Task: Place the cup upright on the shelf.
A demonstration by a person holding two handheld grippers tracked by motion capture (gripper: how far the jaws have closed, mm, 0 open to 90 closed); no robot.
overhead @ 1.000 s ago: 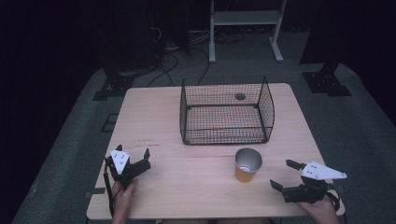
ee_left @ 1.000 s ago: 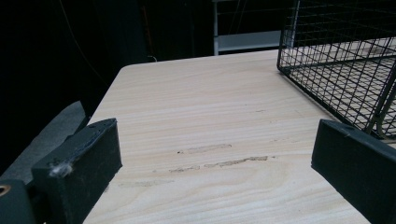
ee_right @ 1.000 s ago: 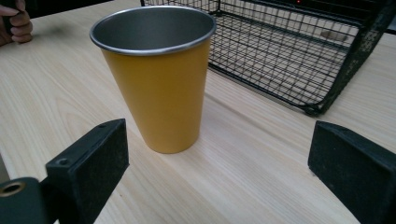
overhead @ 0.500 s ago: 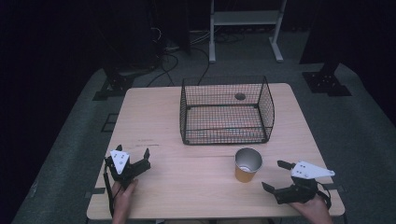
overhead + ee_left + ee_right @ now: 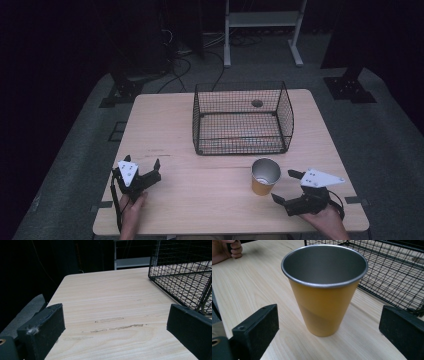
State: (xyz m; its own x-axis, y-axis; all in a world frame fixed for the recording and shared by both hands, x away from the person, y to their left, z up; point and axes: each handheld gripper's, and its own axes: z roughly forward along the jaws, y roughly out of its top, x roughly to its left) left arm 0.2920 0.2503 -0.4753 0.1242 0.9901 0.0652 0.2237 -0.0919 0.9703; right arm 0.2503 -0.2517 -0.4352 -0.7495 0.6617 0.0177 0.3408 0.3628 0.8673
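An orange cup (image 5: 264,176) with a steel inside stands upright and empty on the wooden table (image 5: 200,200), just in front of the black wire basket (image 5: 242,119). My right gripper (image 5: 285,186) is open at the cup's right, jaws pointing at it. In the right gripper view the cup (image 5: 324,287) stands ahead of the wide-apart jaws, not between them. My left gripper (image 5: 143,166) rests open near the front left of the table, jaws apart over bare wood (image 5: 112,322). The basket's corner (image 5: 185,277) shows at the right of the left gripper view.
The basket holds nothing and sits at the table's middle back. A small round hole (image 5: 257,103) is in the tabletop behind it. A white shelf frame (image 5: 262,30) and cables stand on the floor beyond the table. The other hand (image 5: 227,250) shows at top left.
My right gripper has moved left and a little forward toward the cup, still open. The left gripper, cup and basket have stayed put.
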